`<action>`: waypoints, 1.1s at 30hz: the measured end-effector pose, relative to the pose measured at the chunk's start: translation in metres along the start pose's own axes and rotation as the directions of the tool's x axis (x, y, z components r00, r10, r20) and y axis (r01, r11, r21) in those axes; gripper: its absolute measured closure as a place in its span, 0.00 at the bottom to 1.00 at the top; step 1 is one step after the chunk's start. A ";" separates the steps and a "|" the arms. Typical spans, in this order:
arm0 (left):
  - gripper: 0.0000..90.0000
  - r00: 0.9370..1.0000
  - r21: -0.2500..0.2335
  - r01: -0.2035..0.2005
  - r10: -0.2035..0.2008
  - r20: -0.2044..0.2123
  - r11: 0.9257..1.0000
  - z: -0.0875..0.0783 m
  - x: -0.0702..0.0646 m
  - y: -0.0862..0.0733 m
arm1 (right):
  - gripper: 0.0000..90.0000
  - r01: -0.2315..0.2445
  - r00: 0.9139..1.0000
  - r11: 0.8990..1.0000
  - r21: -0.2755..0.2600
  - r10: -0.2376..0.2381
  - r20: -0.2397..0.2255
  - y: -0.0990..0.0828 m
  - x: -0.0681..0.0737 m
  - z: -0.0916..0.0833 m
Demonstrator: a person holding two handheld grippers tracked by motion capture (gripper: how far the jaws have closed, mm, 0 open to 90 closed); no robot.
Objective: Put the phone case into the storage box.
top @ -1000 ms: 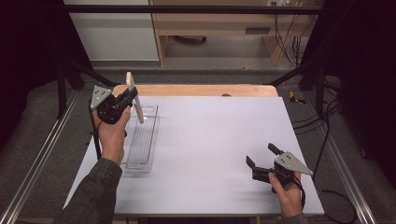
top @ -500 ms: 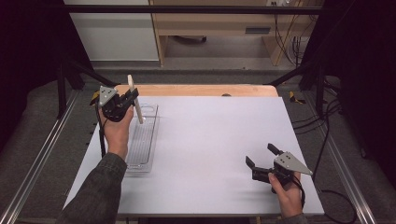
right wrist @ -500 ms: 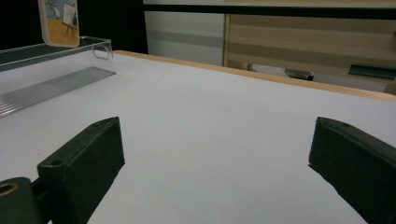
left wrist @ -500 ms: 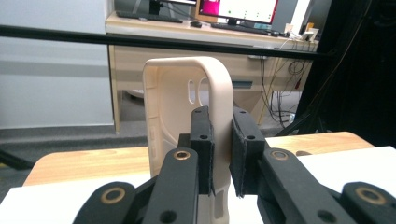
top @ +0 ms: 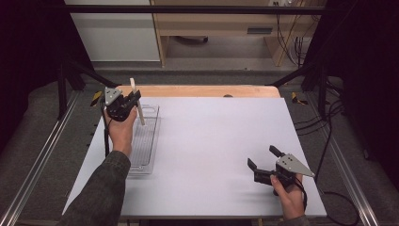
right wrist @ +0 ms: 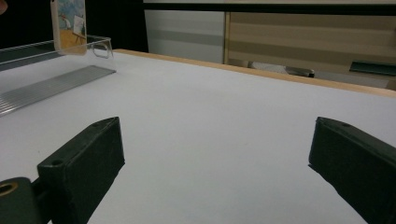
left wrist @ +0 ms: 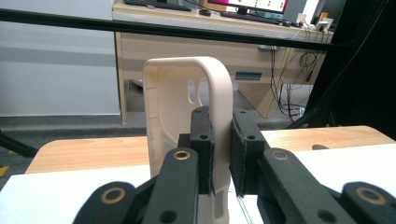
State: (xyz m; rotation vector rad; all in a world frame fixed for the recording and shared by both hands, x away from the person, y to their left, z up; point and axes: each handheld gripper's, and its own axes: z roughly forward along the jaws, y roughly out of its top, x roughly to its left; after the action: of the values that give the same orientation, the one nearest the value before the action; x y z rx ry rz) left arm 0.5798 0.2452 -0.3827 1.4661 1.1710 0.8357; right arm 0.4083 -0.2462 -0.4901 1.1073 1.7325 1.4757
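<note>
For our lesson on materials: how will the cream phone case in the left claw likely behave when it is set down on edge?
The phone case is a thin shell, so probably light and slightly bendy. The left claw pinches only one side wall, so it could twist. Stood on edge in the clear tray, it would likely tip over.

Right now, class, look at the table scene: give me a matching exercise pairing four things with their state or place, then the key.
Things:
1. left gripper
2. right gripper
3. phone case
4. clear tray

States or places:
A. lies on the table's left side
B. cream, held upright over the tray's far end
C. jaws wide apart, nothing between them
D. jaws clamped on the case's edge

Pairs: 1-D, 2-C, 3-B, 4-A
</note>
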 end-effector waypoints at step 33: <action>0.89 1.000 0.015 0.017 -0.017 -0.020 1.000 0.013 0.004 -0.010 | 0.04 0.004 1.000 1.000 0.014 -0.004 0.010 -0.003 0.004 0.002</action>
State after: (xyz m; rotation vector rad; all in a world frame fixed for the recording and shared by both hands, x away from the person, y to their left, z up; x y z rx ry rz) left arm 0.5906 0.2455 -0.3953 1.4611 1.2051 0.8328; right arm 0.4074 -0.2424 -0.4931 1.1166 1.7397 1.4547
